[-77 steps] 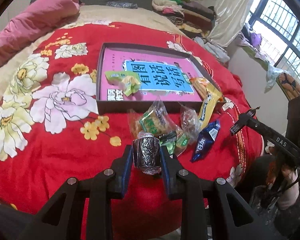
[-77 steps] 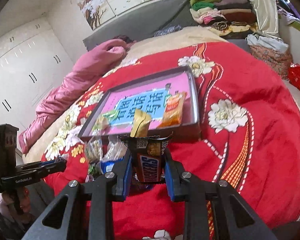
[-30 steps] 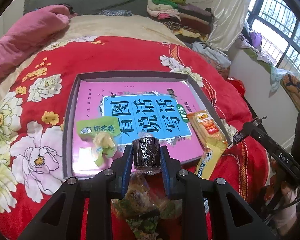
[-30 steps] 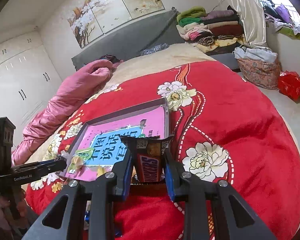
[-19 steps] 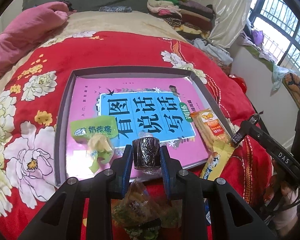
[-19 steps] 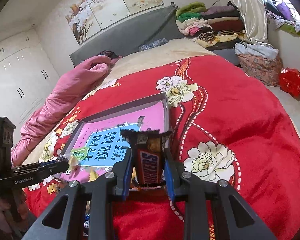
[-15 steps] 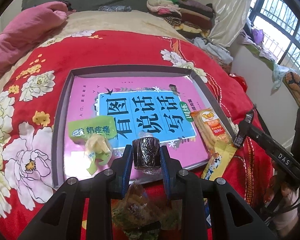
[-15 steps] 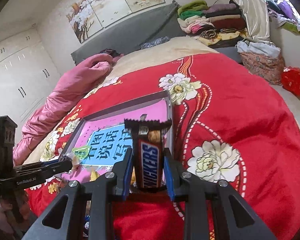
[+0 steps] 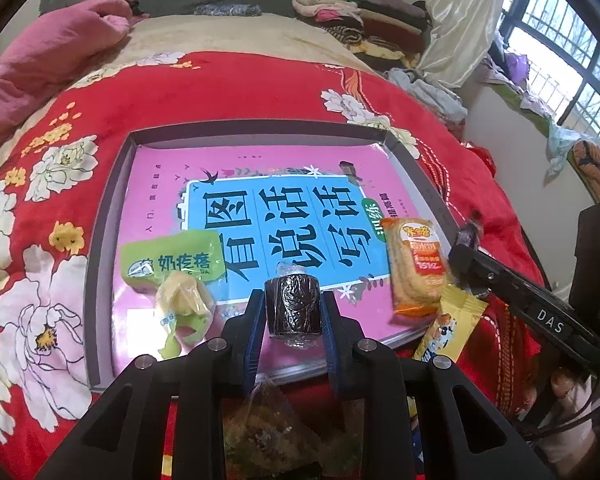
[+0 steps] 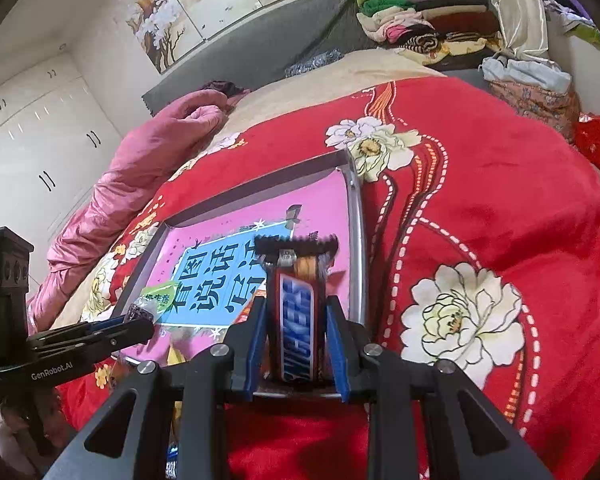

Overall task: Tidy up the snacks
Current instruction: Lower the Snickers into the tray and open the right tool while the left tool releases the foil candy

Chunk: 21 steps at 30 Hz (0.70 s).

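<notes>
Your left gripper (image 9: pixel 292 314) pinches a dark plastic-wrapped roll (image 9: pixel 292 307); only the right view shows your right gripper (image 10: pixel 296 334) clamping the brown Snickers bar (image 10: pixel 296 320) over the grey tray (image 10: pixel 358 240).

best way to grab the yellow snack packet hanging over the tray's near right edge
Take the yellow packet across its narrow width, at the lower half beyond the tray rim, coming from above. It is long, flat and tilted over the edge, so that end probably has room beneath, away from the orange cracker pack.
</notes>
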Available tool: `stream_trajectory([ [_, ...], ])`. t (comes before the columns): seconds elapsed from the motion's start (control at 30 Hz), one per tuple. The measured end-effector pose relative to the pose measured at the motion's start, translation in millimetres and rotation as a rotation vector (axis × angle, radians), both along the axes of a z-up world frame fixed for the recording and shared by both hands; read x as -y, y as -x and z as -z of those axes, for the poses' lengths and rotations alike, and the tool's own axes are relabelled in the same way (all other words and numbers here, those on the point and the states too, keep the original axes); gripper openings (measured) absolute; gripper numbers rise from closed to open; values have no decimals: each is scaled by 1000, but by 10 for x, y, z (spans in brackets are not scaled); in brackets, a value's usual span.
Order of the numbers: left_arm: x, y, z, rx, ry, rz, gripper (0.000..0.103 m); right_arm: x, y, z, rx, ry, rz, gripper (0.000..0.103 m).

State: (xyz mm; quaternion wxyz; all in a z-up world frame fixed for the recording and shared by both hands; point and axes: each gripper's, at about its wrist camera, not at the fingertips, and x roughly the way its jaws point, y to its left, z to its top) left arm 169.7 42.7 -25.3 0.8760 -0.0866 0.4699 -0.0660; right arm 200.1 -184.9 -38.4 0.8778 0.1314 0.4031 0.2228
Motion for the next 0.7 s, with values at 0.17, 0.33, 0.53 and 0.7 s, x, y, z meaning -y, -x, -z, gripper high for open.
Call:
stream_trajectory([
  [0.17,21,-43,19,-2,-18,4,28,-52,-44,43,-7,-4,-9,29],
  [0.33,52,-74,66,-7,-29,11,28,-79,-54,37,-3,9,-11,29],
  [0.53,70,-121,130,-23,-49,10,28,-85,-46,38,-3,33,-13,29],
  [0.7,97,-167,171,-36,-61,8,28,-92,-39,36,-4,45,-22,29],
])
